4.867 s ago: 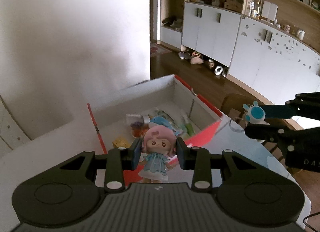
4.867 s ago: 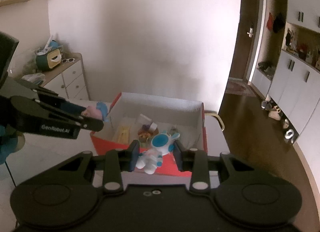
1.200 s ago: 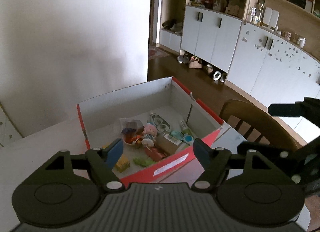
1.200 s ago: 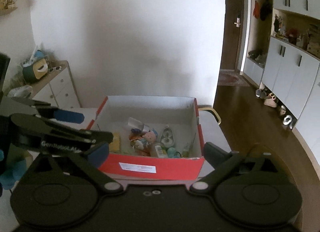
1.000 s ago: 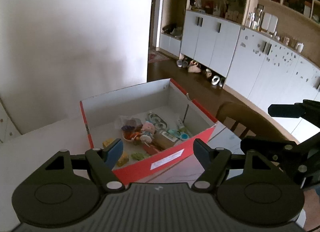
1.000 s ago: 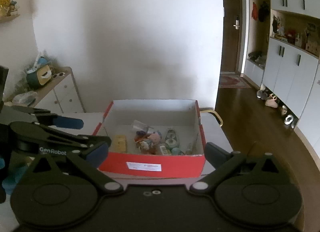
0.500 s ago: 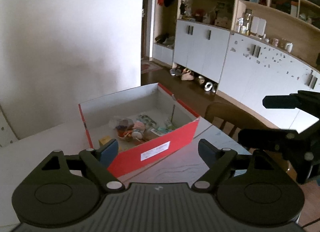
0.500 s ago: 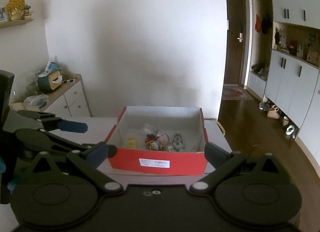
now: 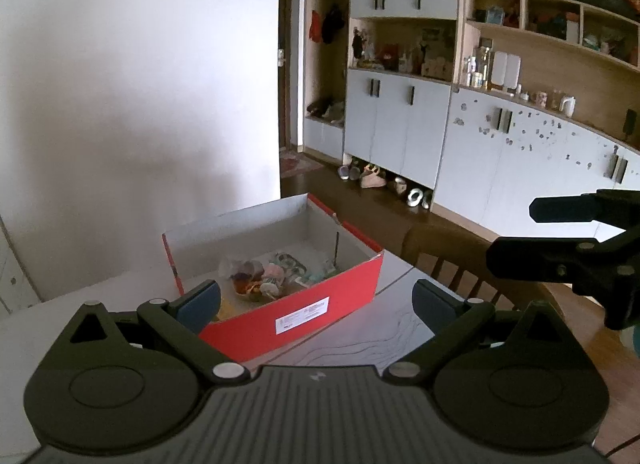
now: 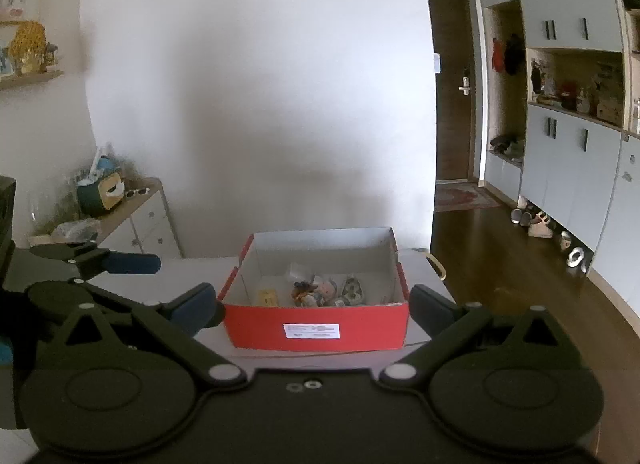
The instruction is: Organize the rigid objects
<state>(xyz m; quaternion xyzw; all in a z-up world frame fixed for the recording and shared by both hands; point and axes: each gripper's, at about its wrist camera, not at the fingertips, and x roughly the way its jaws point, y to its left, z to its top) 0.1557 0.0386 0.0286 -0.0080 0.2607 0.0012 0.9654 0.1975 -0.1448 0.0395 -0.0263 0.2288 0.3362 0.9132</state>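
Ahead of both grippers, on the bench (image 10: 424, 338), sits the red box (image 10: 318, 326) with the small toys (image 10: 320, 290) heaped on its floor. The left gripper (image 9: 316, 298) has just been spreading its jaws and holds nothing; the right gripper (image 10: 314, 306) also gapes empty. The box's long side lies square to the right gripper, which seems about as near as the left.

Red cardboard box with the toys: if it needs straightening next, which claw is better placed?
Probably the right claw: its open fingers frame the red cardboard box squarely. The left claw, open too and empty, sees it skewed toward its left finger.
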